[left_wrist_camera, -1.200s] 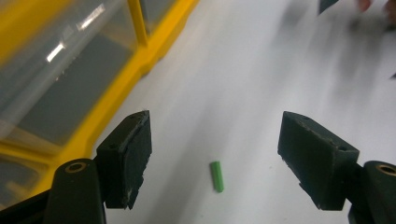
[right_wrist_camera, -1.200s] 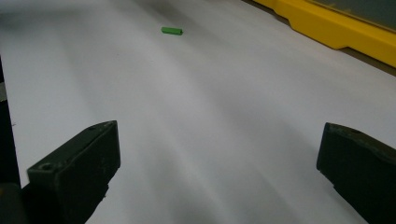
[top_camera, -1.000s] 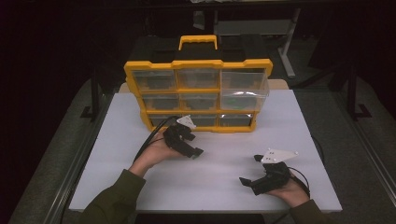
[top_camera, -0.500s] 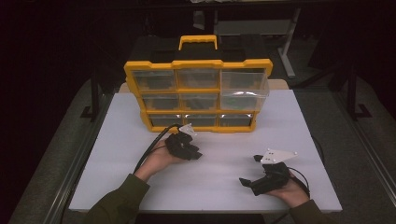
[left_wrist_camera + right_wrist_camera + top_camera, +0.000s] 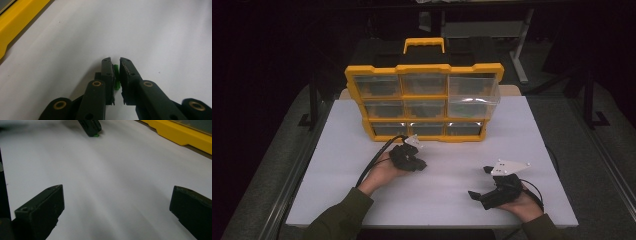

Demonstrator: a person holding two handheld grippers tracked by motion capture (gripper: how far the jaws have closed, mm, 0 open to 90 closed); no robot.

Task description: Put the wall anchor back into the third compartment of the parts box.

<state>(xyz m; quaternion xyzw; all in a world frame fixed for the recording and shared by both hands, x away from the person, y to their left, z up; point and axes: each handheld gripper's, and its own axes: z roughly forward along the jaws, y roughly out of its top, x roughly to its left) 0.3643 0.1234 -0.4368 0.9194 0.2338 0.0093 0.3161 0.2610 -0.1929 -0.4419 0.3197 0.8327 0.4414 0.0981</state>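
My left gripper (image 5: 421, 165) rests low over the white table, just in front of the yellow organizer box (image 5: 424, 100). In the left gripper view its jaws (image 5: 115, 61) are shut on a small green piece (image 5: 116, 80), with the tips close to the table. My right gripper (image 5: 478, 183) lies at the near right of the table, open, with nothing between its wide-apart jaws (image 5: 117, 200). The right gripper view shows the left gripper's tip (image 5: 90, 127) farther off, with a bit of the green piece (image 5: 96, 135) under it.
The organizer box has a yellow handle (image 5: 424, 44) and several clear drawers; the right-hand middle drawer (image 5: 473, 100) sticks out. The box edge appears in both gripper views (image 5: 20, 22) (image 5: 182, 132). The white table (image 5: 532, 135) stands on a dark floor.
My left gripper has shifted slightly toward the near side, in front of the box. The right gripper has not moved.
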